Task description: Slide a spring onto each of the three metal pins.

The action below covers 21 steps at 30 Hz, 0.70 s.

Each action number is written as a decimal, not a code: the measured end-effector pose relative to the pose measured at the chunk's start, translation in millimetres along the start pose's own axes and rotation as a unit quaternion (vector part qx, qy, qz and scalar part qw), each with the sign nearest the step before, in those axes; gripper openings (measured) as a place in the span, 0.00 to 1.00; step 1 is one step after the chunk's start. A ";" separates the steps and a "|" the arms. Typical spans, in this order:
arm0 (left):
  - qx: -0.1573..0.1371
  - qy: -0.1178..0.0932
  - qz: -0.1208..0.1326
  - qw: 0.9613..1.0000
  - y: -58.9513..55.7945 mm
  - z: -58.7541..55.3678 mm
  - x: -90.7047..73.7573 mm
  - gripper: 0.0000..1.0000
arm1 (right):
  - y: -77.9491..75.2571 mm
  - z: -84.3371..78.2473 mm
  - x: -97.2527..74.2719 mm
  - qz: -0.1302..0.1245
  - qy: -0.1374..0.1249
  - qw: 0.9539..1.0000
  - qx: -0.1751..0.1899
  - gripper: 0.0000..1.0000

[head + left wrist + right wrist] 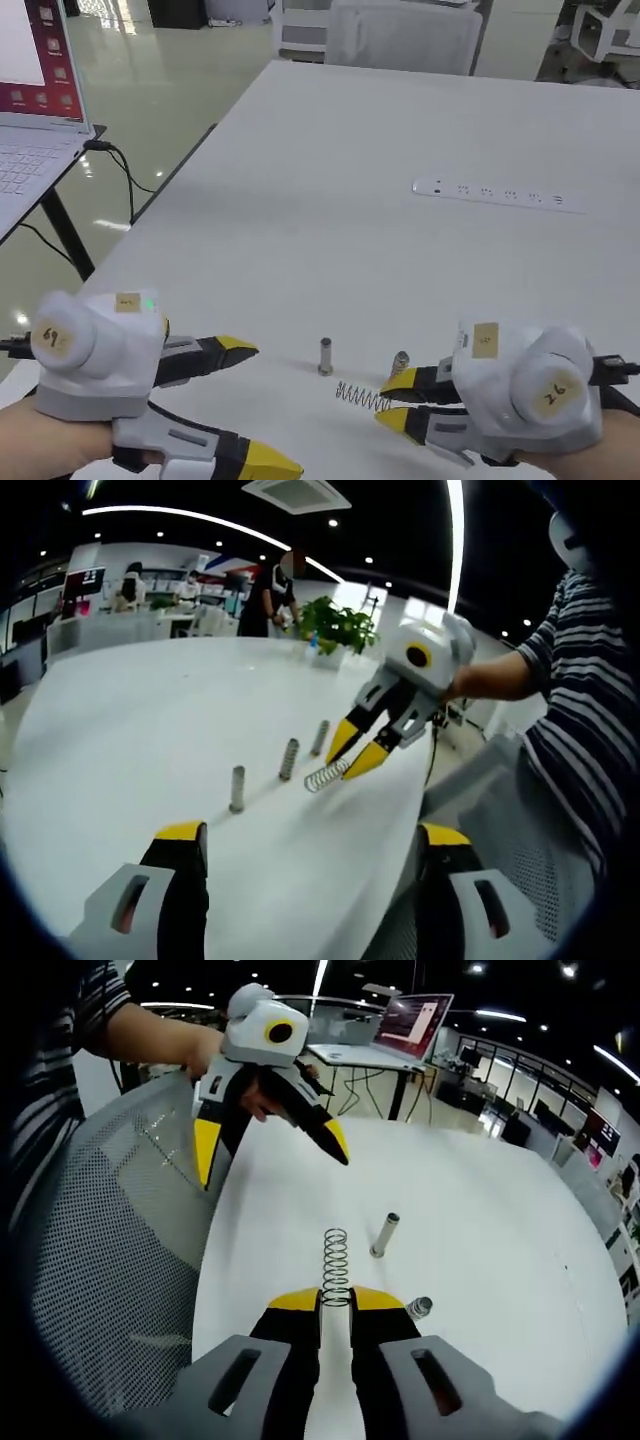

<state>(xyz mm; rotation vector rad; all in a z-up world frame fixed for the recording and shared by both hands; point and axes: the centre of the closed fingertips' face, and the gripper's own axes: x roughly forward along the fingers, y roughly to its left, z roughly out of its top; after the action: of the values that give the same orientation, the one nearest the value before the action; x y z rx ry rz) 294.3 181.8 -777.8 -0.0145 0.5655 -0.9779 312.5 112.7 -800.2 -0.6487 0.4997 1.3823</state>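
- Left gripper (pixel 255 403) sits at the lower left of the head view, its yellow-tipped fingers (pixel 236 346) spread wide and holding nothing.
- Right gripper (pixel 396 398), at the lower right, has its fingers pressed onto one end of the spring (pixel 362 396).
- That spring is a thin, silvery wire coil, long and narrow. It sticks straight out from the fingertips toward lower centre, low over the white surface (pixel 330 180); whether it touches cannot be told.
- Just above the spring's free end stands a bare pin (pixel 325 356), a short grey metal cylinder, upright.
- Right of it, beside the right gripper's fingers, is a second pin (pixel 401 360); in the left gripper view its side looks ribbed.
- Past that, at centre of the left gripper view, a third pin (pixel 320 737) stands in line.
- At the right of the head view, well apart, lies a white power strip (pixel 487 194).
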 end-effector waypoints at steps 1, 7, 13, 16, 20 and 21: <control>0.002 0.001 -0.005 1.000 -2.4 0.3 2.8 0.82 | 0.7 -0.8 -1.6 0.002 0.000 1.000 -0.004 0.08; 0.008 -0.003 -0.022 1.000 -9.6 4.7 16.0 0.78 | 5.0 -2.7 -12.3 0.010 -0.008 1.000 -0.018 0.08; 0.016 -0.003 -0.044 0.999 -19.9 8.3 28.0 0.71 | 13.6 -6.3 -21.6 0.027 -0.014 0.999 -0.036 0.08; 0.023 -0.004 -0.055 0.998 -25.6 11.0 34.4 0.65 | 14.3 -4.9 -23.6 0.029 -0.017 0.999 -0.041 0.08; 0.030 -0.010 -0.063 0.998 -30.2 17.3 42.2 0.57 | 15.8 -1.2 -25.5 0.032 -0.024 0.998 -0.043 0.08; 0.031 -0.014 -0.064 0.997 -30.8 20.1 44.9 0.55 | 16.9 -0.4 -25.8 0.034 -0.025 0.998 -0.045 0.08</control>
<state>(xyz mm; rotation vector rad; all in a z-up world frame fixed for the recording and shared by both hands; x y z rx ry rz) 298.7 124.2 -772.7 -0.0089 0.5128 -1.1187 292.4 94.7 -785.4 -0.6736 0.4251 1.4892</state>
